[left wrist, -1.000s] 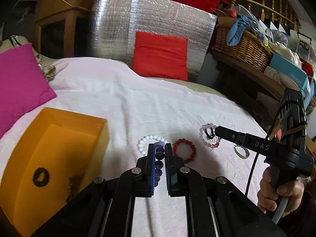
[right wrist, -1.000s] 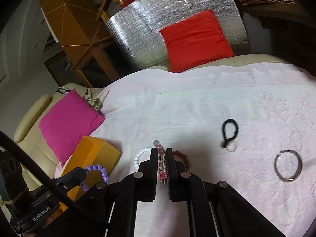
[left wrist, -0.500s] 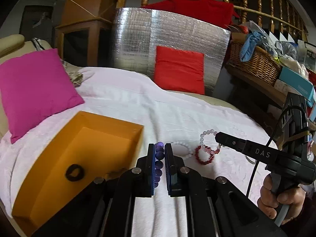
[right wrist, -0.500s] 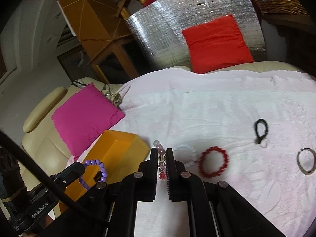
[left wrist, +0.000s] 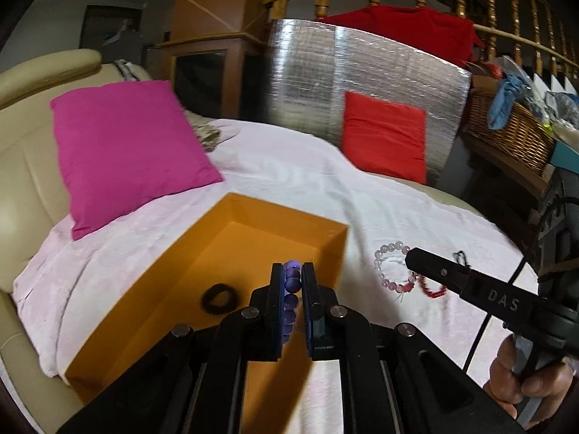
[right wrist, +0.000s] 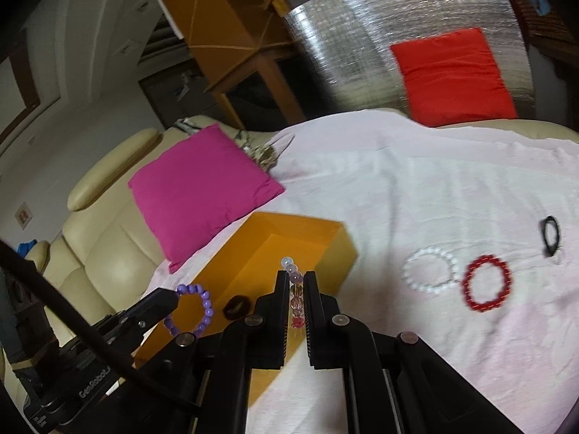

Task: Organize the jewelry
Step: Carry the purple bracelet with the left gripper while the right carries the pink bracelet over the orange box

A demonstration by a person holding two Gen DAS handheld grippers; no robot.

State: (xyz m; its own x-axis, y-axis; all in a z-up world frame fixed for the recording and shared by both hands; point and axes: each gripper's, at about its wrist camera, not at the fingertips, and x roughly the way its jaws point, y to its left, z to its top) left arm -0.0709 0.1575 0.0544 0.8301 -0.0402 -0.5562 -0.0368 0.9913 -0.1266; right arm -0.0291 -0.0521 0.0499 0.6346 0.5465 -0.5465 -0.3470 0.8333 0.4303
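The left gripper [left wrist: 292, 277] is clamping a purple bead bracelet [left wrist: 291, 282] between its two fingers and is hanging over the open orange box [left wrist: 327, 249], which is lying just below and ahead of it on the pink bedsheet [left wrist: 289, 181]. The right gripper [right wrist: 294, 284] is closed on a pale pink bead bracelet [right wrist: 292, 271] and is hovering near the box's right wall. To do this step well, I think the left gripper should go a little lower and more forward, so that the whole loop is hanging inside the walls before the fingers open; otherwise the beads may catch on the near rim and slide out. It seems better if the right gripper waits beside the box, so the two tools are not bumping. The left wrist view is showing the box's inside floor, where a dark hair tie [left wrist: 219, 298] is already lying just to the left of the gripper. The right wrist view is showing what the left one mostly hides: the purple bracelet as a full ring hanging from the left gripper, and, to the right of the right gripper on the sheet, a white bead bracelet [right wrist: 429, 270], touching it a red bead bracelet [right wrist: 486, 284], and farther away a black hair tie [right wrist: 552, 235].
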